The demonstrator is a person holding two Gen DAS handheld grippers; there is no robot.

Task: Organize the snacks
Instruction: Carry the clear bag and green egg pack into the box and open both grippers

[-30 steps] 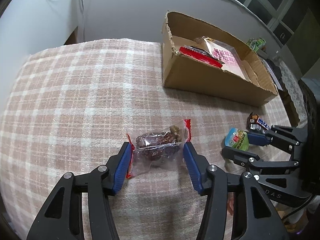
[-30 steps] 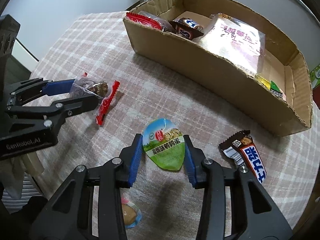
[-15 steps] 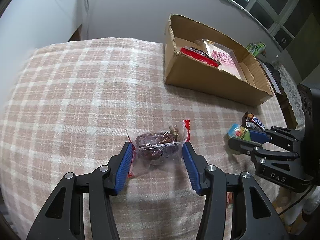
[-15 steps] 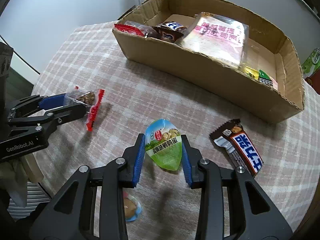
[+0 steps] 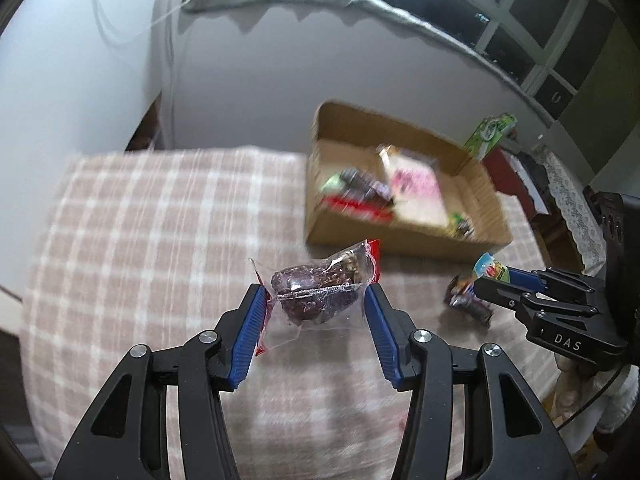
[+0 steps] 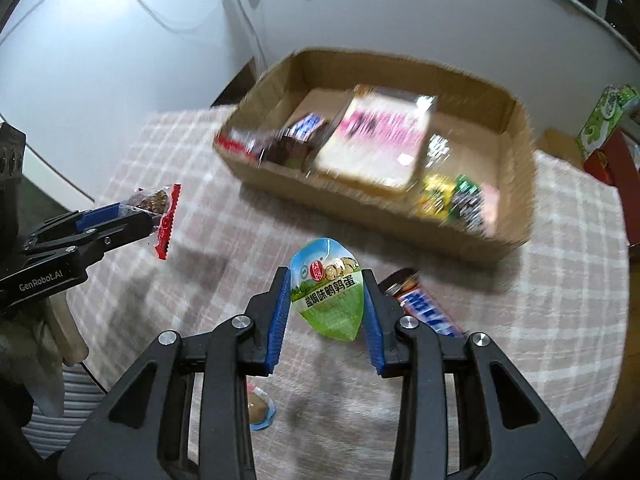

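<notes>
The left gripper (image 5: 314, 308) holds a clear plastic packet of dark dried fruit with red crimped ends (image 5: 316, 286), its blue-padded jaws clamped on the packet's sides, lifted clear of the counter covered in pink-and-white checked cloth (image 5: 140, 220). The right gripper (image 6: 325, 300) has its jaws closed narrowly on a green-and-blue teardrop-shaped sealed egg snack pack (image 6: 328, 294), also raised off the cloth. Far from both, an open brown cardboard box (image 6: 516, 152) sits on the counter and contains a pink-printed flat packet (image 6: 380, 136) with several small wrapped sweets. A dark chocolate bar with a blue-and-white wrapper (image 6: 424, 308) lies just right of the right gripper, near the box's front wall.
</notes>
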